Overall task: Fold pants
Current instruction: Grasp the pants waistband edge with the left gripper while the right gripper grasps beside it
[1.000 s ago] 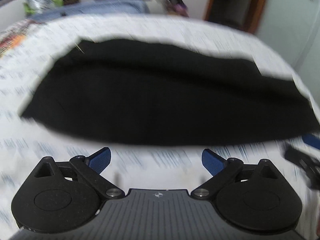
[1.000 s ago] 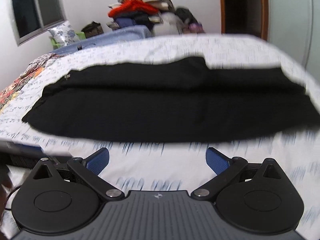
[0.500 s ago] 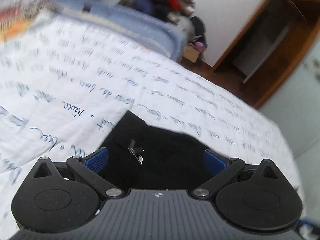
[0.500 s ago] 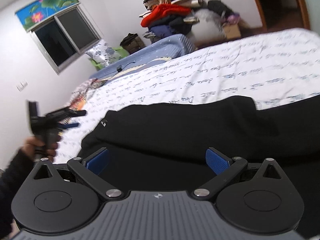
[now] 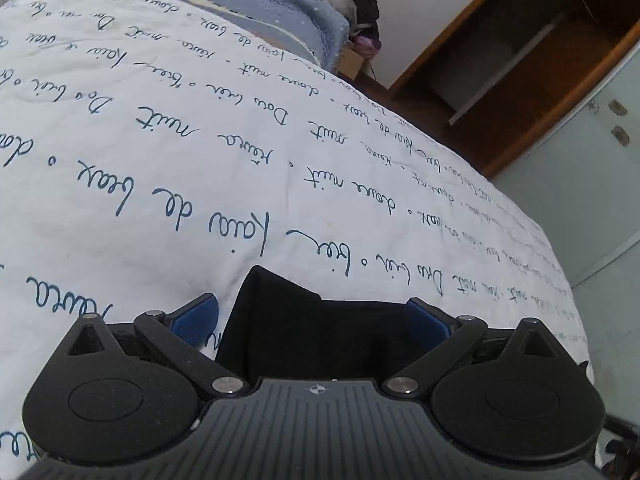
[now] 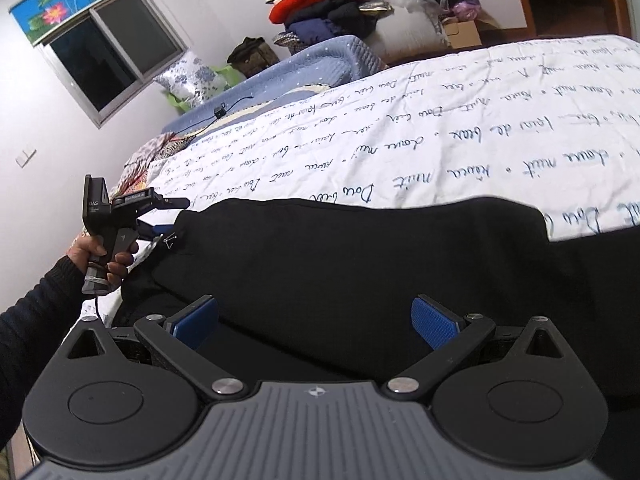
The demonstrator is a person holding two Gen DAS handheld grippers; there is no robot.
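A pair of black, soft knit-looking pants [image 6: 360, 264] lies stretched lengthwise across the white bedsheet printed with blue cursive writing [image 6: 460, 128], already doubled leg over leg by the look of the layered edge near the front. From where the left gripper [image 5: 312, 316] sits, one squared-off end of the dark cloth pokes up between its blue pads [image 5: 196, 316], which stand wide apart with nothing pinched; the left pad is over bare sheet and the right one over the fabric. Seen from the other side, that same left tool is held in a bare hand [image 6: 106, 256] at the far end of the garment, nose right at the corner where a small white tag or thread shows, though I can't quite tell whether a finger is already under the edge. The right gripper [image 6: 316, 320] hovers low over the near end, its pads just as far apart, empty, with black cloth beneath and between them. This stuff will be light, limp and floppy: it will sag and drag wherever it isn't held, and it won't slip much against rubbery pads. I'd say the sensible hold is the two corners of one end, both layers together, pinched close to the edge so the fold carries over evenly without the top layer sliding off.
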